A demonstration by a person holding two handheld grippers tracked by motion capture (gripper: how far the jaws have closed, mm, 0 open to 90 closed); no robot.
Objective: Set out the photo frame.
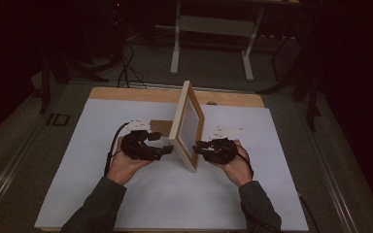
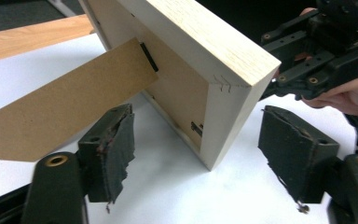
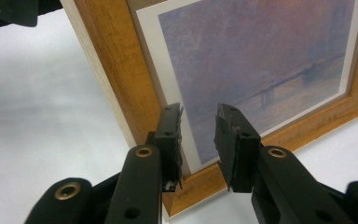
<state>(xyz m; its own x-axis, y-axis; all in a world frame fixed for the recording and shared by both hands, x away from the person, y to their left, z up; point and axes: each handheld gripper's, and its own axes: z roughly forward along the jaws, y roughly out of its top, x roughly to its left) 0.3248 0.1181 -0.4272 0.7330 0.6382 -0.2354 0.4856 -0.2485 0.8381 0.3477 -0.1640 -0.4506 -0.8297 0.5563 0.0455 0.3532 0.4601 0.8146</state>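
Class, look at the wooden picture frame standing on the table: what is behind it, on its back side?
A brown cardboard stand flap juts from the back of the picture frame, above the white table cover. Small metal clips hold the backing board. Where the flap's far end rests cannot be seen.

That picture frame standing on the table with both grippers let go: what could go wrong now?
The picture frame stands on edge, propped only by its cardboard easel leg; if the leg slips on the smooth white tabletop, it may fall. The open left gripper straddles the frame's corner and could knock it when pulling away.

Matt pale wood picture frame (image 2: 200, 42) with a rough brown cardboard stand (image 2: 60, 109).
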